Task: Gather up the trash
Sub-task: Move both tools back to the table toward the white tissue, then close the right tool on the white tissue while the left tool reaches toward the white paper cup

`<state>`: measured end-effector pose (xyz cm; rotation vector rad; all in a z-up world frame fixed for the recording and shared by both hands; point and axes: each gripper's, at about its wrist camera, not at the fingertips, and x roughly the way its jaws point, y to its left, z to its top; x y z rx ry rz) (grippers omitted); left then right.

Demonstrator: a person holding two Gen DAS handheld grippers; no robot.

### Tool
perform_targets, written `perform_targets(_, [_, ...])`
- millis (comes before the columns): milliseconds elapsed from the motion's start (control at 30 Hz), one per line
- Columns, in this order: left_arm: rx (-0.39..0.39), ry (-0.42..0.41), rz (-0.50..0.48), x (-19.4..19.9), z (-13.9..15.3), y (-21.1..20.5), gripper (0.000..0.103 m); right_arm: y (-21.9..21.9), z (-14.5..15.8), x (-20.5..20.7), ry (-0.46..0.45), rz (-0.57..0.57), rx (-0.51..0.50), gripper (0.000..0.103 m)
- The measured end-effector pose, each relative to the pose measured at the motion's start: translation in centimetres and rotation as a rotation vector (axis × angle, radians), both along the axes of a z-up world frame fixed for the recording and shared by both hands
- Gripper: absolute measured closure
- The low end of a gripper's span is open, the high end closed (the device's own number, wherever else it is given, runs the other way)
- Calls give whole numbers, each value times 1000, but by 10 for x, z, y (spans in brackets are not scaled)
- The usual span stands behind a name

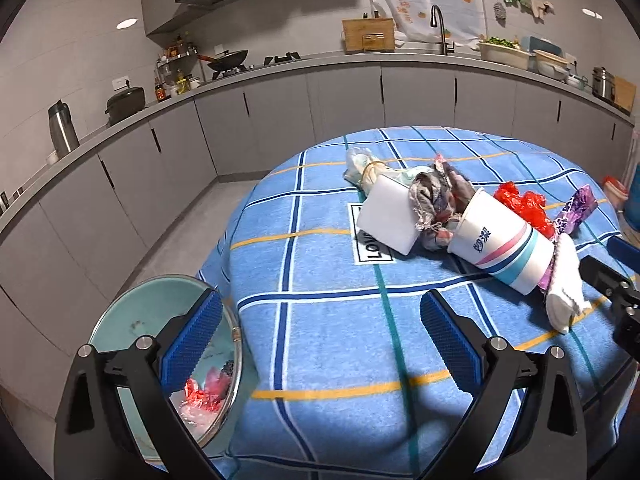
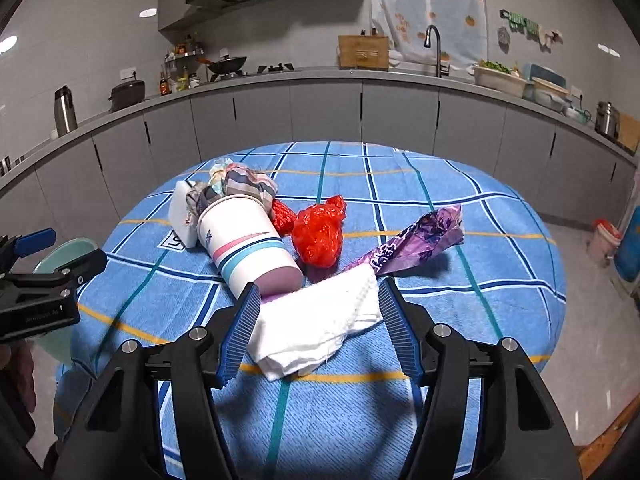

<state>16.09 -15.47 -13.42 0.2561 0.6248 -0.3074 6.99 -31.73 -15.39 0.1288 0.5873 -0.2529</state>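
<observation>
Trash lies on a round table with a blue checked cloth (image 1: 328, 320): a white box (image 1: 386, 216), a crumpled checked rag (image 1: 436, 200), a tipped paper cup (image 2: 248, 240), a red plastic bag (image 2: 320, 236), a purple wrapper (image 2: 416, 240) and a white tissue (image 2: 316, 328). My right gripper (image 2: 320, 328) is open, its blue pads on either side of the tissue, which rests on the cloth. My left gripper (image 1: 320, 340) stands wide open and empty, above the table's near edge. Its left finger hangs over a teal-lined bin (image 1: 152, 312) holding red wrappers.
A tied plastic bundle (image 1: 364, 168) lies behind the box. Grey cabinets and a counter (image 2: 320, 76) curve around the back. A red-lidded tub (image 2: 604, 240) and a blue container (image 2: 630, 248) stand on the floor at right. My left gripper (image 2: 60, 252) shows at the right wrist view's left edge.
</observation>
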Motion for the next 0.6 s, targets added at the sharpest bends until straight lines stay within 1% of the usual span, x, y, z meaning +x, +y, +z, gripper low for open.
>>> perform_targets(133, [2, 8, 2, 3, -3, -2, 6, 6, -6, 13, 36, -10, -1, 41])
perform_targets(267, [-7, 10, 0, 3, -3, 1, 6, 7, -21, 21, 99, -12, 21, 42])
perform_targets(300, [-11, 10, 0, 3, -3, 2, 6, 6, -24, 22, 109, -7, 36, 47])
perform_targets(333, [-14, 11, 0, 3, -2, 3, 6, 5, -27, 22, 116, -5, 44, 60])
perform_targets(400, [-19, 15, -3, 4, -2, 4, 6, 5, -30, 22, 129, 4, 53, 74])
perform_targets(533, [-22, 11, -13, 1, 0, 2, 6, 8, -27, 18, 126, 19, 49, 92])
perform_targets(600, [-21, 7, -19, -1, 1, 0, 6, 8, -26, 15, 120, 22, 50, 95])
